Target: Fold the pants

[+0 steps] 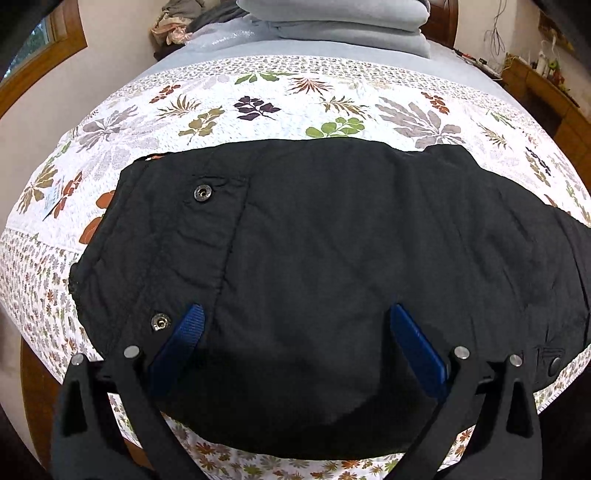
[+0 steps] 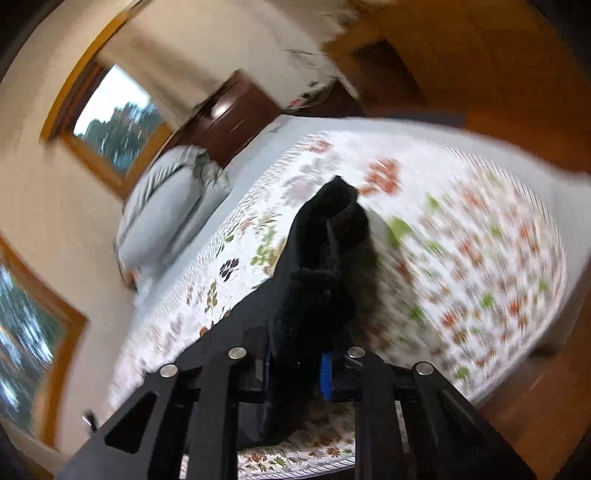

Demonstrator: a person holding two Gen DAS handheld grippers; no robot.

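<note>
Black pants (image 1: 325, 266) lie flat on a floral bedspread (image 1: 258, 107), waist end with two metal snaps (image 1: 202, 192) toward the left. My left gripper (image 1: 295, 328) hovers just over the near part of the pants, its blue fingers (image 1: 192, 325) spread wide with nothing pinched. In the blurred right wrist view, my right gripper (image 2: 295, 365) is shut on a bunched fold of the black pants (image 2: 328, 251), lifted off the bedspread (image 2: 461, 240); the cloth stands up between the blue pads (image 2: 325, 373).
Folded grey blankets (image 1: 343, 26) are stacked at the head of the bed, also seen as a grey pile (image 2: 166, 206). A wooden dresser (image 1: 546, 92) stands at the right. Windows (image 2: 114, 125) line the wall, and wooden floor (image 2: 535, 424) surrounds the bed.
</note>
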